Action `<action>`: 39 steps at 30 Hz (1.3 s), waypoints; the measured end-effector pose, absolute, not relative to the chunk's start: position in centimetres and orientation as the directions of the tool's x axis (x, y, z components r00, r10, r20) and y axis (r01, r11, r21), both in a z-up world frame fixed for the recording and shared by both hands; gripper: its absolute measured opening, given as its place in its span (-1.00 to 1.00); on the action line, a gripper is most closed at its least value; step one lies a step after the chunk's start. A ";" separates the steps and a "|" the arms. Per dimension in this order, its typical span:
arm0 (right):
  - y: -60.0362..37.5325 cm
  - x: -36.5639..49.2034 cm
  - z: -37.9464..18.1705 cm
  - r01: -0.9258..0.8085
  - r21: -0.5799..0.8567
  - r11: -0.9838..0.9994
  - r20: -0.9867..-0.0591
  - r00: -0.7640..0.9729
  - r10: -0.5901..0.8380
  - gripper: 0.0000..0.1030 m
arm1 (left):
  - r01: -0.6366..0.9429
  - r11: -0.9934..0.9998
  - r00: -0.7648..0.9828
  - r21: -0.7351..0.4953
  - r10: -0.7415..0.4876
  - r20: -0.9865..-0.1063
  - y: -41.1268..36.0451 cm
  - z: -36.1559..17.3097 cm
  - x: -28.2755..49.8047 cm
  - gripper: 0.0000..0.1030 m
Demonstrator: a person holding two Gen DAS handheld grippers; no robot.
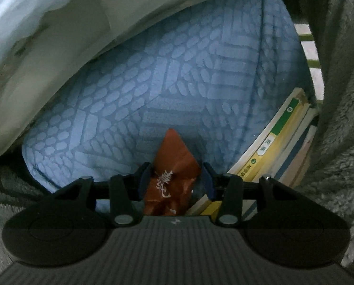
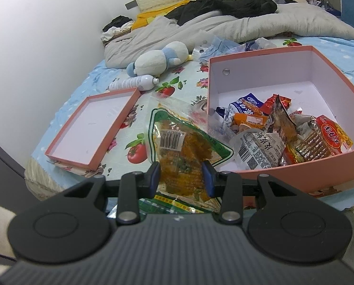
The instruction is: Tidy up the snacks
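In the left wrist view, the left tool (image 1: 176, 178) is pointing down over a blue cushion (image 1: 177, 83) beside stacked books (image 1: 279, 142), part-open around a red snack packet (image 1: 172, 173); grip uncertain.

In the right wrist view, the right tool (image 2: 180, 178) is clamping a clear snack bag (image 2: 177, 147) beside the pink box (image 2: 295, 166) on the bed (image 2: 177, 87), probably readying it for boxing.

A bedroom: rumpled bed (image 2: 184, 90), plush toy (image 2: 160, 59), strewn clothes (image 2: 224, 2).
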State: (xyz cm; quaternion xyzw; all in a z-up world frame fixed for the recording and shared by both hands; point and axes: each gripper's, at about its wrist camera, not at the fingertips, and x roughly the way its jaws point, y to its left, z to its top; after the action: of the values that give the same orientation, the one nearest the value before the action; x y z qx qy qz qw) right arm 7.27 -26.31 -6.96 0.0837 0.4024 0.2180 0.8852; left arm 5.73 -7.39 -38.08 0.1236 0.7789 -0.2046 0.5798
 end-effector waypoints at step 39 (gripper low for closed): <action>-24.9 7.6 -4.7 -0.321 0.273 0.907 -0.647 0.636 0.420 -0.20 | 0.137 0.971 0.293 -0.197 -0.229 -0.928 -4.4 -16.0 7.8 -0.29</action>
State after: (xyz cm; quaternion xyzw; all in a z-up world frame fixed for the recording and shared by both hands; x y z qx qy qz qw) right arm 7.57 -24.94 -4.74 0.0662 0.3738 0.2054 0.9020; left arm 7.82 -4.43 -16.02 -0.0396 0.5835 -0.1140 0.8031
